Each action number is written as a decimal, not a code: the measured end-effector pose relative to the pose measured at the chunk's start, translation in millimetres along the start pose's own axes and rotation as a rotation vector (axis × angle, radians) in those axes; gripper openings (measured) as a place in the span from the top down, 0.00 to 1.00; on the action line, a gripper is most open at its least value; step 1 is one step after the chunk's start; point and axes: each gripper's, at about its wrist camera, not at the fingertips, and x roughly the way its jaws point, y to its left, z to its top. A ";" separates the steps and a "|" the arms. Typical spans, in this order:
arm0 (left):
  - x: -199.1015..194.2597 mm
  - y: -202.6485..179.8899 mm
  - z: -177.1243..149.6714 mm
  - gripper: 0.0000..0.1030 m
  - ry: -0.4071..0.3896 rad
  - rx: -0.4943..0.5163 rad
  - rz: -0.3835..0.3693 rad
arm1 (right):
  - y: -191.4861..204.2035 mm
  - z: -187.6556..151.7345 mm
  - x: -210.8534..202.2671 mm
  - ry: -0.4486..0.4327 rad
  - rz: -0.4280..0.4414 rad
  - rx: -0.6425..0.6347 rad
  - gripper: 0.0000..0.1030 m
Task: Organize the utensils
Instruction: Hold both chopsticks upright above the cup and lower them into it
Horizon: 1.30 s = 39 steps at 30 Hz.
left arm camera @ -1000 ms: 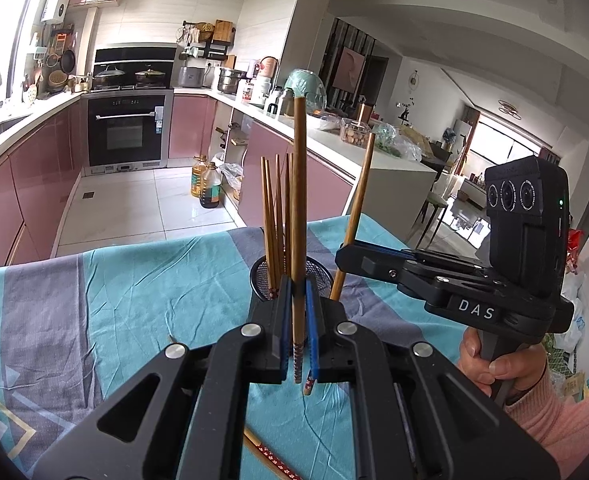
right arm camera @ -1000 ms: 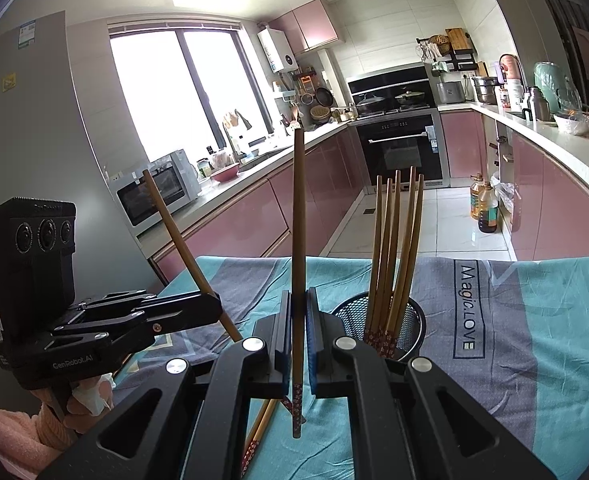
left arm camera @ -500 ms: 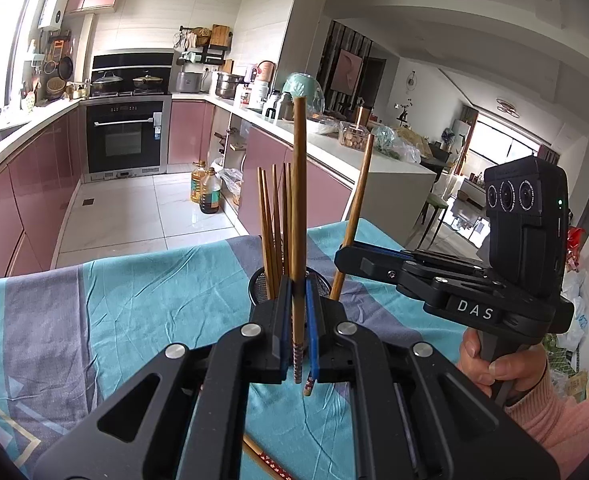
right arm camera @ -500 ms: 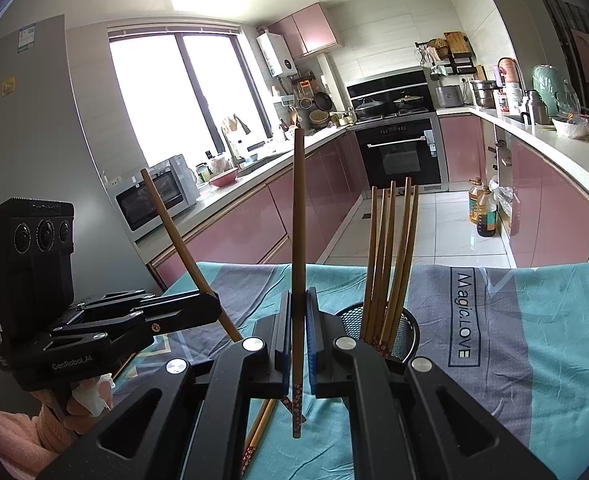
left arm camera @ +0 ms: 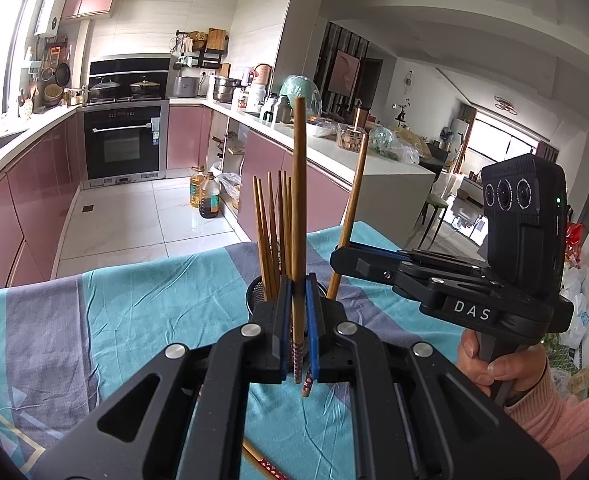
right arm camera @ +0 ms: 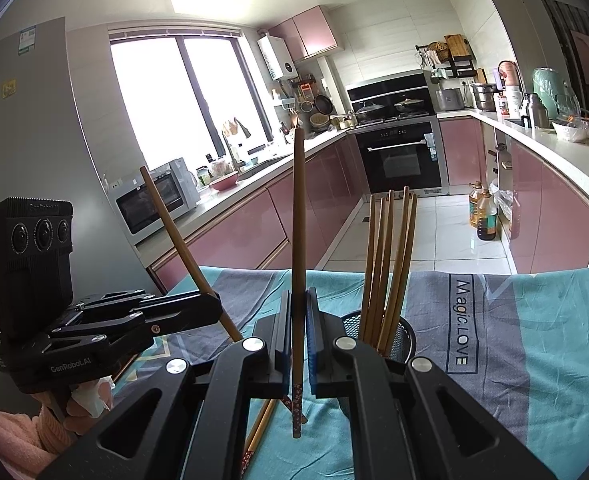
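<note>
My left gripper (left arm camera: 297, 312) is shut on one wooden chopstick (left arm camera: 298, 200), held upright just in front of the black mesh holder (left arm camera: 256, 294). Several chopsticks (left arm camera: 272, 232) stand in that holder. My right gripper (right arm camera: 297, 328) is shut on another upright chopstick (right arm camera: 298, 220), just left of the same holder (right arm camera: 404, 334) with its chopsticks (right arm camera: 388, 264). Each gripper shows in the other's view: the right one (left arm camera: 340, 258) with its chopstick (left arm camera: 352, 208), the left one (right arm camera: 214, 308) with its chopstick (right arm camera: 178, 240).
The table carries a teal and grey striped cloth (left arm camera: 142, 308). More chopsticks lie on it under the grippers (right arm camera: 260, 428) and also show in the left wrist view (left arm camera: 260, 460). Pink kitchen cabinets and an oven (left arm camera: 124, 144) stand behind.
Both grippers have risen and drawn slightly nearer to the holder, each still holding its chopstick upright. Nothing was let go.
</note>
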 end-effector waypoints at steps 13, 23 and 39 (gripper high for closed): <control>-2.2 -4.3 5.8 0.93 -0.010 0.014 0.005 | -0.6 8.5 0.2 -0.017 0.000 -0.005 0.94; -6.3 -9.5 11.8 0.93 -0.030 0.027 0.012 | -5.2 17.6 -0.5 -0.038 0.003 -0.011 0.94; -15.7 -17.6 22.1 0.93 -0.070 0.047 0.017 | -13.7 31.2 -0.9 -0.068 -0.007 -0.018 0.94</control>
